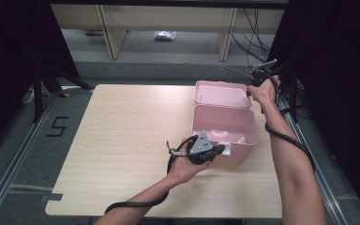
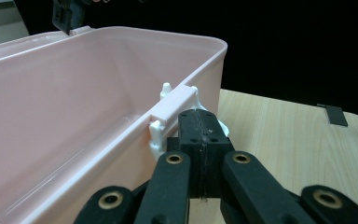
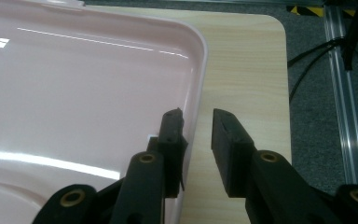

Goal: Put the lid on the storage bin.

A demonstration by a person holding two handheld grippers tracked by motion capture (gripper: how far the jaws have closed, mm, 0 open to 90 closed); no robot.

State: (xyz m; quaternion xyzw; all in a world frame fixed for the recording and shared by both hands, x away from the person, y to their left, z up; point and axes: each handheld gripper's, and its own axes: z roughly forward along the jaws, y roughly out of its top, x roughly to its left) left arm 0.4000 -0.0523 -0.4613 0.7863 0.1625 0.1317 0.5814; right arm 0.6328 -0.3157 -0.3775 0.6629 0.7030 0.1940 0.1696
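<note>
The open pink plastic storage box stands near the right edge of the pale wooden table, its hinged pink lid laid back. Closing it appears to be the step in hand. The left gripper, jaws together, braces by the white front latch. The right gripper, jaws apart, straddles the lid's rim; next it likely needs to pinch and swing the lid over. The right forearm reaches far forward.
</note>
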